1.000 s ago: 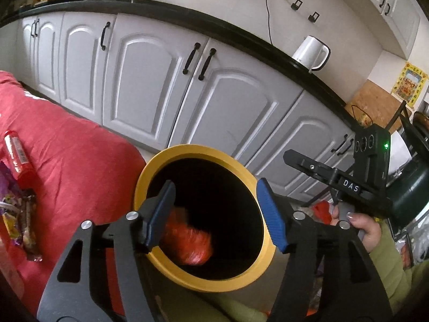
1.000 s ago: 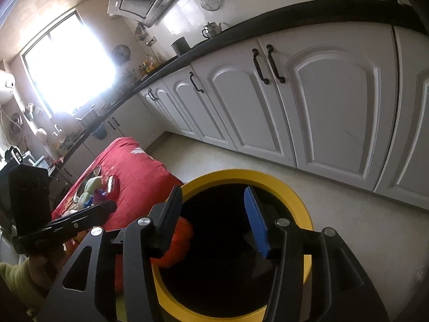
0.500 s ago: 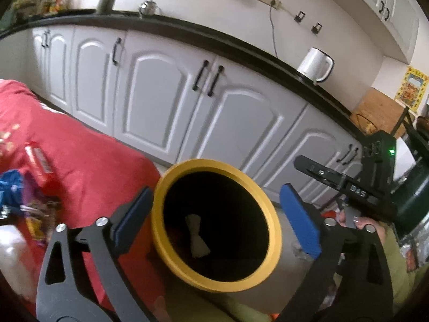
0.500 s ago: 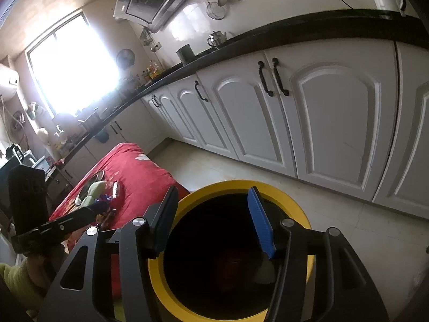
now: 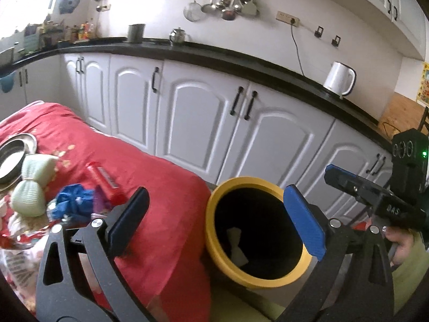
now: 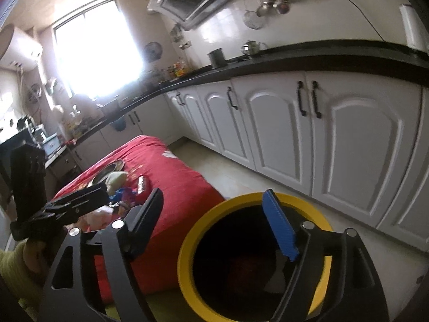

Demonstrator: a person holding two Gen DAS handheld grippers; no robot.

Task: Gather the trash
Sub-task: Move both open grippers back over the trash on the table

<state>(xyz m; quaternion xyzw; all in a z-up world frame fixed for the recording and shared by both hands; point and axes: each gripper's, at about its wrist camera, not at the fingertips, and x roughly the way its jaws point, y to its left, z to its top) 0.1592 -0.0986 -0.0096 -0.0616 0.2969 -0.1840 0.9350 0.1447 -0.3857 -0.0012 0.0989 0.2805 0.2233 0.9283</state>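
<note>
Both my left gripper [image 5: 214,220] and right gripper [image 6: 218,230] hang empty with jaws spread beside the yellow-rimmed bin [image 5: 214,244], and the crumpled blue wrapper [image 5: 73,205] on the red tablecloth [image 5: 166,187] looks light, soft, best pinched mid-bunch.

Left wrist view: looks forward and down from close above the bin [image 5: 257,244], yellow rim at 5 o'clock, red cloth [image 5: 150,187] at 8 o'clock, cabinets [image 5: 203,128] across 12 o'clock, kettle [image 5: 339,79] at 2 o'clock, the other gripper's body [image 5: 396,204] at 3 o'clock.

Right wrist view: sits nearer the bin [image 6: 254,257], mouth at 6 o'clock, faces along the cabinets [image 6: 348,145] toward the window [image 6: 93,51] at 10 o'clock, red cloth [image 6: 171,185] at 8 o'clock.

Shared by both: bin, red cloth, cabinets, counter [image 5: 241,56] [image 6: 308,53].
</note>
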